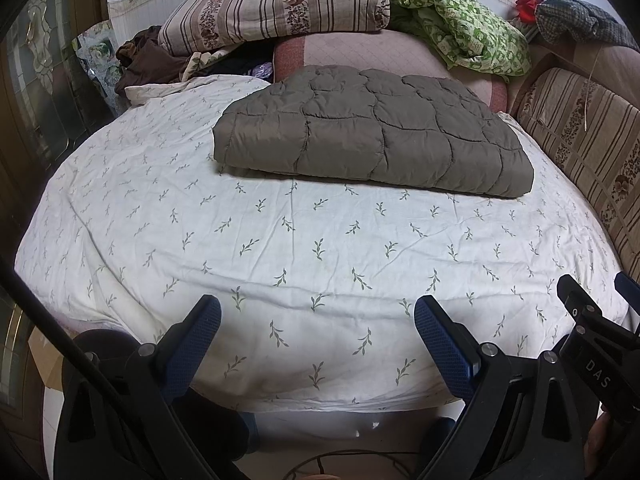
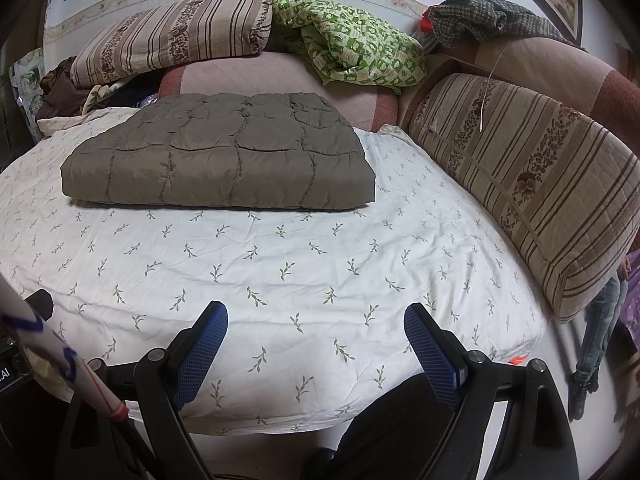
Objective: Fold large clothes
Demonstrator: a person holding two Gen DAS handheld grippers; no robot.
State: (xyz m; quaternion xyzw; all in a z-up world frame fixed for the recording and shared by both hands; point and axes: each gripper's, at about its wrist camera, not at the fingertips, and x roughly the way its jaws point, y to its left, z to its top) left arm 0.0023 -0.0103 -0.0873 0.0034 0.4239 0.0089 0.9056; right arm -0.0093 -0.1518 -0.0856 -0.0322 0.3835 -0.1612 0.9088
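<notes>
olive quilted garment (image 1: 372, 136) (image 2: 220, 152) folded flat rectangle on bedsheet (image 1: 280, 248); left tool (image 1: 318, 340), right tool (image 2: 316, 340) released, empty.

Before me spreads the bed (image 1: 280, 240) in its white leaf-sprig sheet. At the upper middle of the frame, a striped floral pillow (image 1: 276, 8) lies against the wall, a crumpled green patterned cloth (image 1: 468, 28) just right of it. A long striped bolster (image 2: 532, 184) lines the right edge, with a checked garment (image 2: 480, 16) above it.

Quilted jacket (image 1: 372, 136) folded; sleeves, collar hidden inside. Dark clothes (image 1: 148, 60) half buried under striped pillow (image 1: 276, 8). Jeans-clad figure (image 2: 596, 336) at the right wrist view's edge, upper body hidden.
</notes>
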